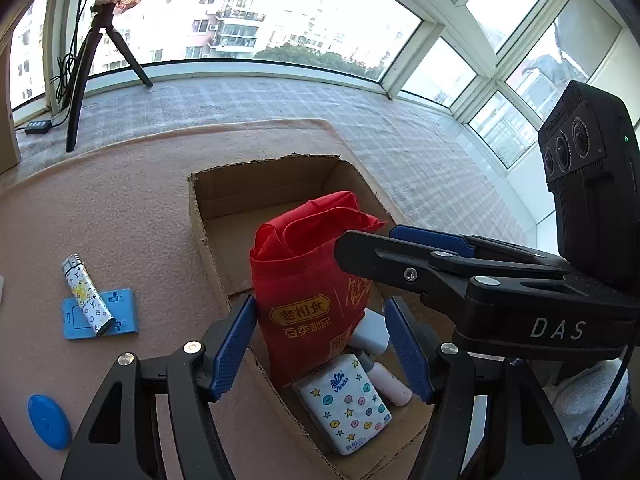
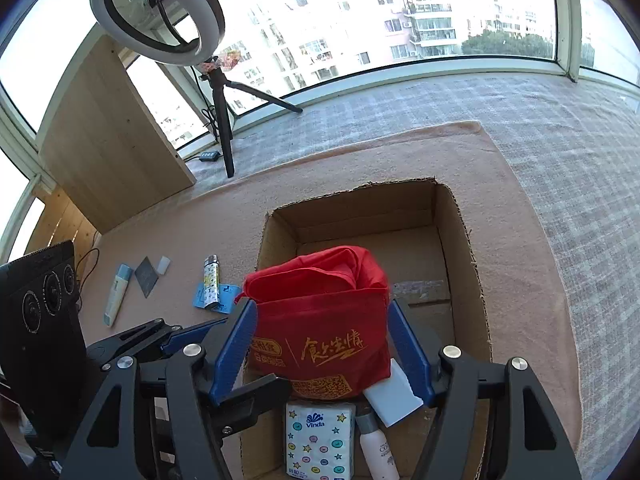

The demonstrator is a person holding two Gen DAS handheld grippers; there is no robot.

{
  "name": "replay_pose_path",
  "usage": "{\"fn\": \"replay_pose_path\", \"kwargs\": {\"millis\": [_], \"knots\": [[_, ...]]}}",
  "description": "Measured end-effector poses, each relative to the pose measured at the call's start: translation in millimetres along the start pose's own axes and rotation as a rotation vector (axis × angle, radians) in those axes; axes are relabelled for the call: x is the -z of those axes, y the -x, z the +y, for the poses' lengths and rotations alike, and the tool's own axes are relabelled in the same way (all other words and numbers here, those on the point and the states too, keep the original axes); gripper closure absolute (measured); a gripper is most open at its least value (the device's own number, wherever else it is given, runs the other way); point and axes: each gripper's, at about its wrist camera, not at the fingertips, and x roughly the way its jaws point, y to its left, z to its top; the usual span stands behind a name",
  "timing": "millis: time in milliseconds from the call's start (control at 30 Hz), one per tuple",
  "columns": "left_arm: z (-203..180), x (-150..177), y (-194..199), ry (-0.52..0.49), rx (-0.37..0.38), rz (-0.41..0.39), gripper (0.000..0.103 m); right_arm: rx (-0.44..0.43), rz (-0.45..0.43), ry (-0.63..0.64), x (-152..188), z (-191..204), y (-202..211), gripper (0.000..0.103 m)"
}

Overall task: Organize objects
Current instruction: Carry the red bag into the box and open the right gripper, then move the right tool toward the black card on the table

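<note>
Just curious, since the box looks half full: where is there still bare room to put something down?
The far half of the cardboard box, behind the red bag, is bare. Its near end is crowded with the tissue pack, bottle and white block.

"Vinda" on tissue pack (image 1: 346,402); "DAS" on right tongs (image 1: 404,252).

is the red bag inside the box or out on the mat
Inside: the red bag stands upright in the cardboard box, behind the tissue pack.

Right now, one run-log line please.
left tool: open | right tool: open | red bag: upright in cardboard box | lighter: outside
</note>
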Motion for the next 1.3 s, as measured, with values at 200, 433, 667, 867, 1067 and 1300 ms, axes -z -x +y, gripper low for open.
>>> {"fn": "replay_pose_path", "kwargs": {"millis": [200,433,667,867,1067,1300], "knots": [[2.9,5.1,12.9,0.002,-0.002,-0.019,0.033,-0.015,-0.008,-0.02,3.0,0.7,4.6,0.039],[16.7,20.9,32.2,0.038,-0.044,-0.011,0.033,-0.046,0.004,0.023,8.9,21.6,5.7,0.038],[41.6,46.1,70.7,0.084,-0.094,-0.036,0.033,-0.09,0.01,0.075,10.4,58.2,1.1,0.038],[78.3,67.7,118.8,0.147,-0.15,-0.072,0.033,-0.134,0.017,0.142,11.5,98.9,-7.5,0.039],[119.6,96.7,169.5,0.225,-0.218,-0.128,0.033,-0.178,0.035,0.18,9.5,142.2,-26.7,0.038],[163.2,140.2,210.6,0.325,-0.288,-0.149,0.033,-0.264,0.08,0.219,0.5,196.0,-59.8,0.038]]}}
